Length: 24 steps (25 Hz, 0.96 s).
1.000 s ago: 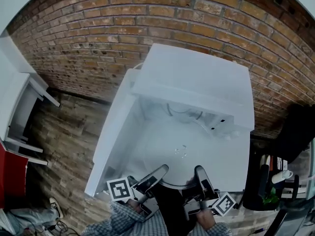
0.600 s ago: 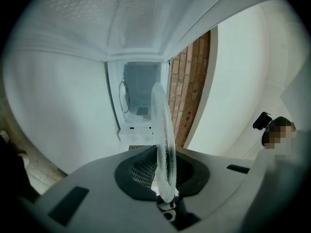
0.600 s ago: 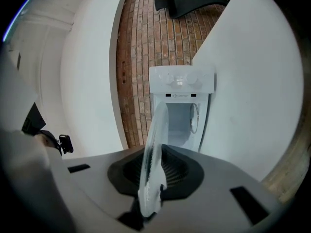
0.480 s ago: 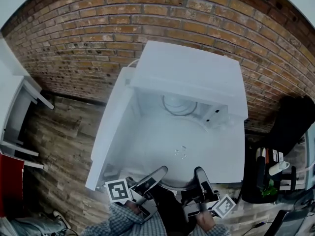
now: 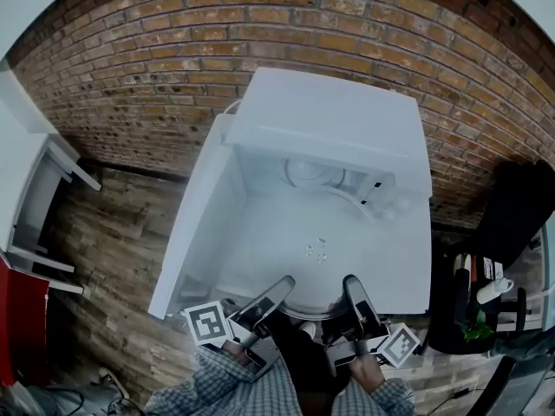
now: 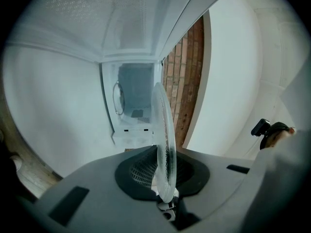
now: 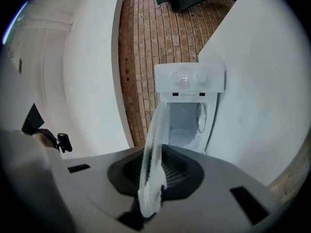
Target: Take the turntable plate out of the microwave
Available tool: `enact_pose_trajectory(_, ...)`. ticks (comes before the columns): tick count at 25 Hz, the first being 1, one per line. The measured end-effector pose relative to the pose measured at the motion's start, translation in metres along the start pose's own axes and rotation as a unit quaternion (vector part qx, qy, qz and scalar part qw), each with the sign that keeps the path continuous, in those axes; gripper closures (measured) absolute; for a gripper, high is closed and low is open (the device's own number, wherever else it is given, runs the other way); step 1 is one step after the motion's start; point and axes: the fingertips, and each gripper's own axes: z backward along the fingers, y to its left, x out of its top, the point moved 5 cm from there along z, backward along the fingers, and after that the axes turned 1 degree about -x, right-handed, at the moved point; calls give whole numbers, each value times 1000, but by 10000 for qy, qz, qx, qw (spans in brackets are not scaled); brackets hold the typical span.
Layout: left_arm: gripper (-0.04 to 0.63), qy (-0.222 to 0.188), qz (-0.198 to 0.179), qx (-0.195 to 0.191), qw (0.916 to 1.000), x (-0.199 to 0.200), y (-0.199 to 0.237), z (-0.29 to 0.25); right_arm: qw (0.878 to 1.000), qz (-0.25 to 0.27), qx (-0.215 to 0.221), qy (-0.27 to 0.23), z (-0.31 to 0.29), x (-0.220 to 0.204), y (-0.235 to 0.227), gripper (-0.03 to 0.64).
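Glass turntable plate [image 5: 316,251] hangs just near of the open microwave [image 5: 334,124]. The left tool [image 5: 284,284] is clamped on its left rim and the right tool [image 5: 350,284] on its right, both narrowly parted around glass.

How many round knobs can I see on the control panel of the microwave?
2. Both are on the control panel, beside the open cooking space: one knob and the other knob right next to it. None seems hidden, but the picture is soft.
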Motion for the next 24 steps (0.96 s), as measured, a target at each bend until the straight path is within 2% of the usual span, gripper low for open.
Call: enact_pose_trajectory(24,557,203,65,-124,9997,-5,4,-26,9997,120,67,-190,1,23,5,561)
